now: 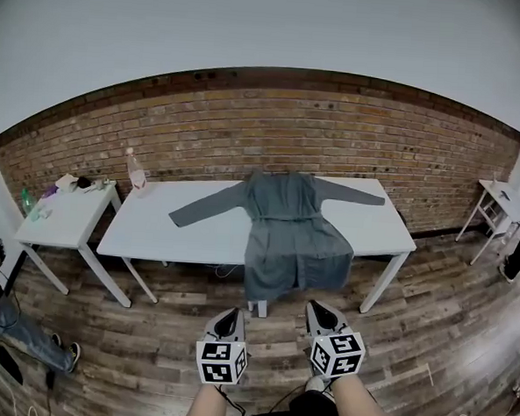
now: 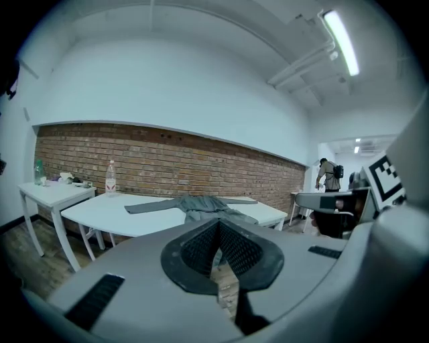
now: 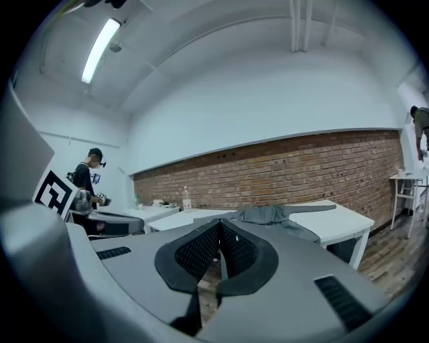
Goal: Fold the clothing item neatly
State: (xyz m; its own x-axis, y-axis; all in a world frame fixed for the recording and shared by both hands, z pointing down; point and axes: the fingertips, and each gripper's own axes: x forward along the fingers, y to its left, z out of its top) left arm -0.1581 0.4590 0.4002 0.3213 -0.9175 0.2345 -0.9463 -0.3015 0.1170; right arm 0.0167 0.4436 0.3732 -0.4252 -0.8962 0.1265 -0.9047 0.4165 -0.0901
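Left gripper (image 1: 227,318) and right gripper (image 1: 322,314) are held side by side in front of the body. Both sit nearly level with a slight downward dip and point at the worktop (image 1: 171,232), well apart from its front edge. The jaws of each are fully closed, pad against pad, with nothing between them.

The garment (image 1: 285,224), a grey robe, lies flat at the middle of the worktop. Its sleeves spread toward the left and right edges, and its lower part hangs over the front edge. A bottle (image 1: 137,171) stands at the back left corner.

The forearms (image 1: 357,409) are cut off at the bottom of the head view. The collar at the back edge is hard to make out.
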